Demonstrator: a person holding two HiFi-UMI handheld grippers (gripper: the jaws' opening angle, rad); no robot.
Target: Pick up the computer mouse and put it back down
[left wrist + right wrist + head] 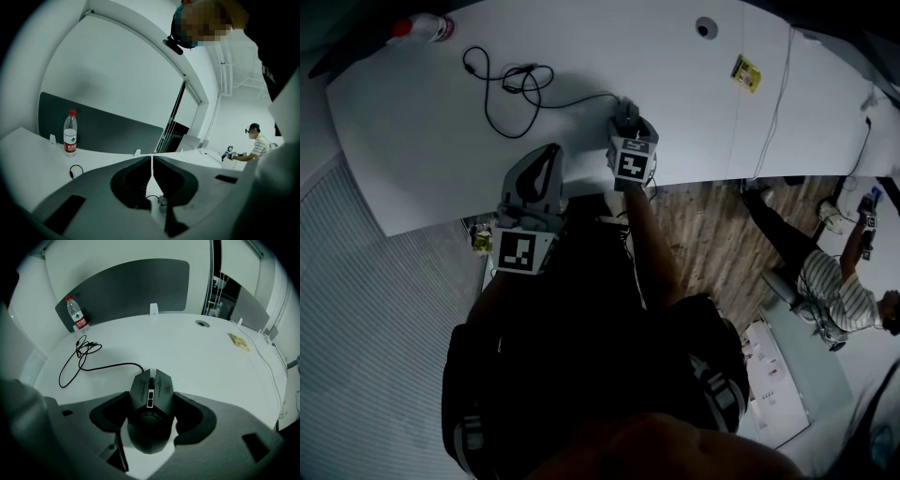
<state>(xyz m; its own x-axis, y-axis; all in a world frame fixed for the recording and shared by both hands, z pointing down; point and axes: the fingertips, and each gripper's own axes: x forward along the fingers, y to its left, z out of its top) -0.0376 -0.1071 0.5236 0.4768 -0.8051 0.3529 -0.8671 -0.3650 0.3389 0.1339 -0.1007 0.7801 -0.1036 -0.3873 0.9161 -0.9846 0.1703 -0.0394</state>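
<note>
Person: a body in dark clothes [600, 375] fills the bottom of the head view, nearest the camera, with both arms reaching forward to a white desk [441, 141].
Right gripper: the right gripper [627, 116] is over the near edge of the desk. Its jaws are spread to the width of a computer mouse [151, 391] and pinch it by both sides.
Mouse position: it sits between the right jaws, close to the desk's near edge. I cannot tell whether its underside touches the desk.
Mouse direction: the long axis runs straight away from the person, in line with the jaws. The button end and scroll wheel point toward the far side of the desk, and the rounded back end points toward the person.
Cable: a thin black cable [93, 366] leaves the front of the mouse, curves left and ends in a loose tangle on the desk.
Left gripper: the left gripper [152, 164] is to the left of the right one, near the desk edge. Its jaws are pressed together with nothing between them.
Bottle: a clear water bottle [77, 317] with a red cap stands upright at the far left of the desk, just in front of a dark divider panel [126, 284].
Yellow card: a small yellow card [239, 341] lies flat at the far right, well apart from the mouse.
Second person: someone in a striped top [839, 291] sits off to the right, on a wooden floor [703, 234].
</note>
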